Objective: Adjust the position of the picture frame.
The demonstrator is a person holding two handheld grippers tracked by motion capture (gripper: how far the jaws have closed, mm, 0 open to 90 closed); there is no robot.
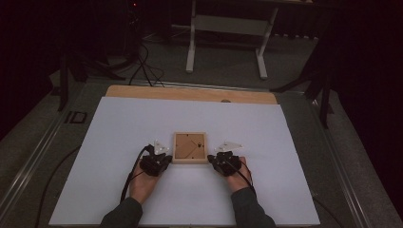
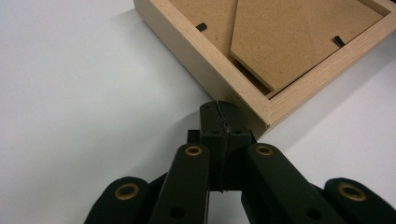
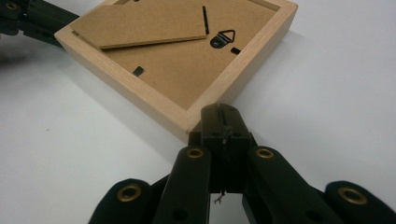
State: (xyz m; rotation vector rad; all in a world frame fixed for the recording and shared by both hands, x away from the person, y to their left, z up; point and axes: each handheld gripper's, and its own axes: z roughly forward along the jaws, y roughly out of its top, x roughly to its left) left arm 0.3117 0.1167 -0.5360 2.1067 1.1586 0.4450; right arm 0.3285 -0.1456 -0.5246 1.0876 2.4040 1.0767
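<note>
Square pale-wood frame (image 1: 189, 147) (fibreboard back up) on smooth white sheet (image 1: 119, 133).

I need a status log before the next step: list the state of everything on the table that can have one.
Square light-wood picture frame: lying face down on the white sheet, brown backing board up.
Brown fibreboard easel stand: folded against the backing, slightly raised.
Metal hanger: lying flat.
Left gripper: fingers shut, empty, at a frame corner.
Right gripper: fingers shut, empty, at another corner.

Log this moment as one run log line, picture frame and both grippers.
picture frame: face down on white sheet | left gripper: shut, at near-left corner | right gripper: shut, at near-right corner | held: nothing
</note>
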